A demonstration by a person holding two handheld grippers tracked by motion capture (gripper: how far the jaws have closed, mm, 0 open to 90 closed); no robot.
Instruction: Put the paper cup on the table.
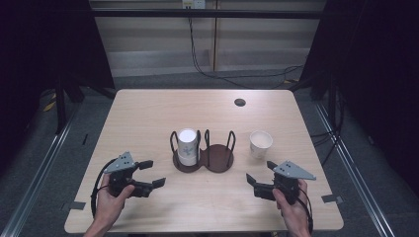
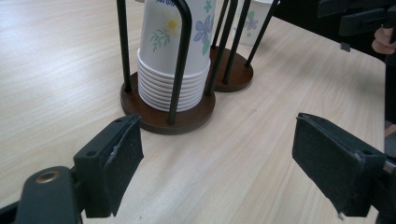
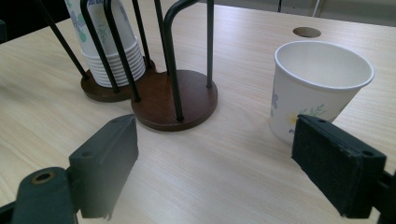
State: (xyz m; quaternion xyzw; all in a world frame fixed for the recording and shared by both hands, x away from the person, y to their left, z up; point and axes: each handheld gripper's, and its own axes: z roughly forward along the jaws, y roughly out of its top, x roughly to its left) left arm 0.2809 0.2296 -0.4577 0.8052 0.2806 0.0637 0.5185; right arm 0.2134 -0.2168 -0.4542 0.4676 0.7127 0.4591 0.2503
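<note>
A dark brown two-ring cup holder (image 1: 216,159) with black wire posts stands mid-table. Its left ring holds an upside-down stack of flowered paper cups (image 1: 188,146) (image 2: 173,56) (image 3: 108,44); its right ring (image 3: 176,100) holds nothing. A single flowered paper cup (image 1: 260,143) (image 3: 316,86) stands upright on the table to the holder's right. My left gripper (image 1: 149,173) (image 2: 217,168) hovers open near the front left, jaws pointing at the stack. Near the front right my right gripper (image 1: 261,173) (image 3: 215,170) is open, the single cup just beyond its right jaw.
The light wooden table (image 1: 148,118) has a small round cable hole (image 1: 240,102) (image 3: 307,32) at the back right. Black stands and cables sit on the grey floor beyond the far edge.
</note>
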